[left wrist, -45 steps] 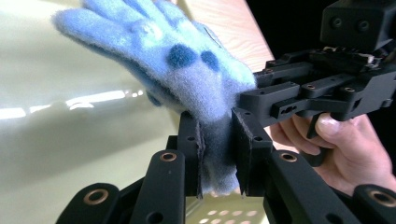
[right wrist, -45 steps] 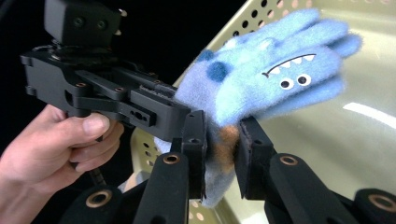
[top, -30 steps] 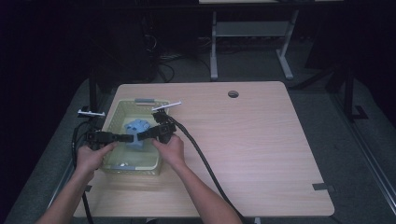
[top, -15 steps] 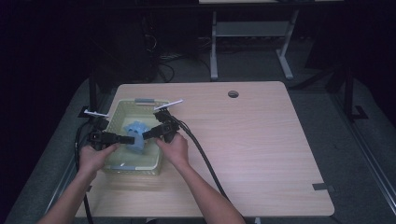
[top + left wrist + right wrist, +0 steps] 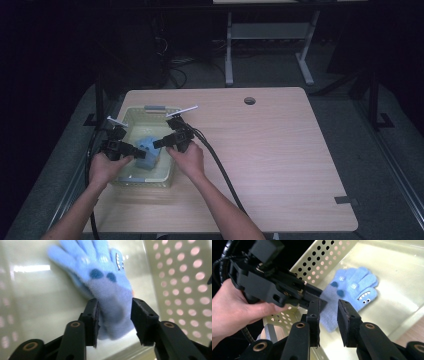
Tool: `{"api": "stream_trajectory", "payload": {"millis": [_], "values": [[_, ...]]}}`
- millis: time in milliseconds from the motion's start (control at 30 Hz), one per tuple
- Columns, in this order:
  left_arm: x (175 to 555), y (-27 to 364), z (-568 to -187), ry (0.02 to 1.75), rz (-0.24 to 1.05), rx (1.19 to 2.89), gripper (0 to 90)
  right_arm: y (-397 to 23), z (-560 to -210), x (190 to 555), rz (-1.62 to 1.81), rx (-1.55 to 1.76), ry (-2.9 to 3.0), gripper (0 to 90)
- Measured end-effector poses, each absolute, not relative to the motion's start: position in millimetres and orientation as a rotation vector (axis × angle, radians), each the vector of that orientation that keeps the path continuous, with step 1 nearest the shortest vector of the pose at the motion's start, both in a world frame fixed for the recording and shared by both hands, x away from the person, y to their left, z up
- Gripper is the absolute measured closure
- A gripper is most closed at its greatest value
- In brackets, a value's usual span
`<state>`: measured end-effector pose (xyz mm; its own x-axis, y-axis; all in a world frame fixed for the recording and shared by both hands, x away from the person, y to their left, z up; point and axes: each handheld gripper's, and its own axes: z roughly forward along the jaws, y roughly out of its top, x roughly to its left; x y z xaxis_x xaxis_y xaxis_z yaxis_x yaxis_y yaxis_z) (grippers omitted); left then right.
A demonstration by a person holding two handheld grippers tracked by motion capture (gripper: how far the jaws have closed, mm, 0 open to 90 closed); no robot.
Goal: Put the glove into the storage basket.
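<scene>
Against the earlier high-view frames, both hands are found in almost the same place over the basket, while the left gripper's [image 5: 142, 153] jaws have just been opening: in the left gripper view they are seen parted on either side of the cuff of the blue glove [image 5: 105, 285], the right-hand pad clear of the knit and the left-hand pad at its edge, where contact cannot be settled because of blur. The right gripper's [image 5: 156, 144] jaws have been easing apart slightly as well; in the right gripper view they are held moderately open above the glove's cuff end, nothing being clamped between them. A light wooden table [image 5: 280, 160] with a round cable hole [image 5: 249, 100] is set in a dark room, with grey floor around it and a white metal frame [image 5: 265, 35] standing behind. The pale perforated plastic basket [image 5: 131, 116] is placed at the table's left edge. The glove is laid flat on the basket's floor, its long axis running from the cuff, between the two grippers, to the fingers, which are pointed away from both. A small toothed monster face [image 5: 365, 297] is shown on it.
</scene>
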<state>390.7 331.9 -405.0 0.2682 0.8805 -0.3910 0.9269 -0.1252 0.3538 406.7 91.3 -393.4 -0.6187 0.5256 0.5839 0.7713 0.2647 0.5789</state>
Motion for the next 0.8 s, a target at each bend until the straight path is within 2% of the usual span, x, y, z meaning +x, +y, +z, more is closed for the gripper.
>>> {"api": "stream_trajectory", "payload": {"millis": [133, 233, 433, 567, 800], "values": [[391, 337, -391, 1.625, -0.05, 2.037, 56.8, 86, -392, 406, -1.305, -1.207, -2.251, 71.3], [393, 334, -386, 1.604, -0.031, 2.057, 63.7, 82, -390, 404, -1.31, -1.211, -2.242, 71.1], [403, 315, -404, 1.636, -0.031, 2.174, 68.7, 70, -389, 401, -1.333, -1.197, -2.243, 71.1], [406, 312, -414, 1.642, -0.023, 2.259, 68.9, 60, -386, 400, -1.339, -1.199, -2.233, 71.0], [399, 312, -394, 1.607, 0.004, 2.121, 62.7, 45, -384, 398, -1.362, -1.227, -2.194, 68.5]]}}
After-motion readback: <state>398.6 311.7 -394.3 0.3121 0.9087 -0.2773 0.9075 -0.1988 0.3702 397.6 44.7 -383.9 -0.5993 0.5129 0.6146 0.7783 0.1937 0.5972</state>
